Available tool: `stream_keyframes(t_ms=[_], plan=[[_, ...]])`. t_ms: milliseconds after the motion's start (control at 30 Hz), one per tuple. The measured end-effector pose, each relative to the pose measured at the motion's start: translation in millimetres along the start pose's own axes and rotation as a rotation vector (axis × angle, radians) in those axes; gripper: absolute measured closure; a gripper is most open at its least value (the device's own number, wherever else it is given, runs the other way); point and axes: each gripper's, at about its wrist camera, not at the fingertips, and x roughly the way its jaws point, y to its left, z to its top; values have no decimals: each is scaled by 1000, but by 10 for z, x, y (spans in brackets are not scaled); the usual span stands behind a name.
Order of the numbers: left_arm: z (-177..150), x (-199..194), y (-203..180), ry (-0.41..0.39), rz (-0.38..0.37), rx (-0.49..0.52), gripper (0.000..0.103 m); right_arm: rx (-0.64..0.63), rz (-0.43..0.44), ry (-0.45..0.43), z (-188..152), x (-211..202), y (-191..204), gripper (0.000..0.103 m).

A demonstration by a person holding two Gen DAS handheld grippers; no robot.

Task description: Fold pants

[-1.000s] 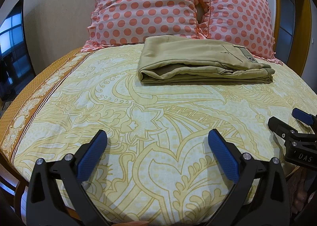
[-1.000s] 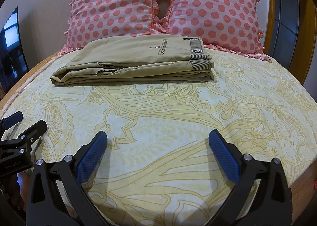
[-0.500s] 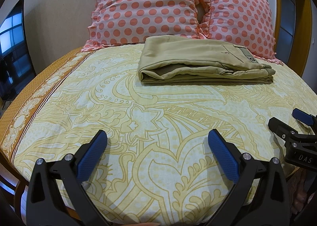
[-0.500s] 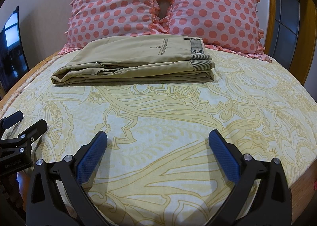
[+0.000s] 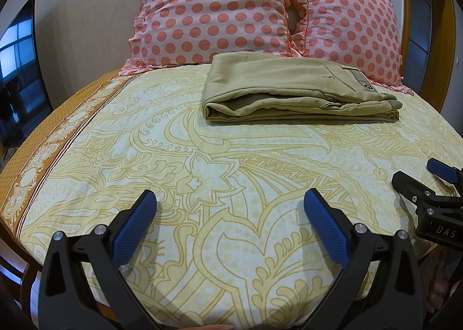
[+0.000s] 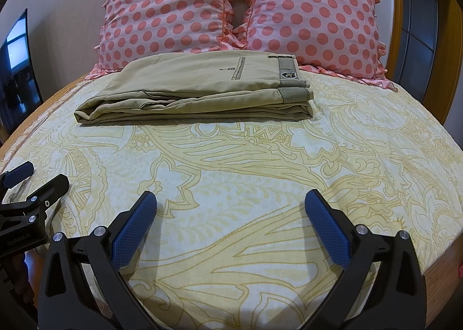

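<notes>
**Pants lie folded; both grippers hang back, empty**

Nothing has moved to speak of since the earlier frames: both grippers hold the same stations at the near edge of the bed, and the pants have not shifted.

Starting at the jaws, the left gripper [image 5: 230, 223] stands wide open with only patterned sheet between its blue pads [image 5: 134, 231]. So does the right gripper [image 6: 230, 223], also holding nothing. Each shows at the margin of the other's view, side by side and low over the bedspread [image 5: 179, 173].

Farther out, well apart from both, the pants [image 6: 199, 90] lie in a compact, layered rectangle near the head of the bed, just in front of two polka-dot pillows [image 6: 173, 9]. The waistband with its label is on top at the right end, and the edges are fairly square.

By this showing, the folding looks done or very nearly so. Any next move would be only a small tidy of the stack's loose lower layers, which calls for a reach forward across the sheet; otherwise, nothing remains.
</notes>
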Motion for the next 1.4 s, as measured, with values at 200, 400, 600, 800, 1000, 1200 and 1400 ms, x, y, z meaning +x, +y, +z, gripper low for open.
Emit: stream_keyframes(t_ms=[200,400,600,800,1000,1200,1400], plan=[[0,-1,-2,0,0,0,2,1,-1,0,0,0,1,1],[2,1,4,-1,0,0,2,0,-1,0,0,0,0,1],[4,4,11,-1,-2,2,2,1,-1,0,0,-1,2,1],[5,3,15,-1,-3,2,2,0,0,0,0,-2,-2,1],[10,10,22,-1,-4,2,2,0,1,0,0,-4,-1,1],[7,8,14,-1,-2,1,2,-1,1,0,-1,-3,-2,1],[18,19,38,0,0,-1,2,-1,1,0,-1,-2,-2,1]])
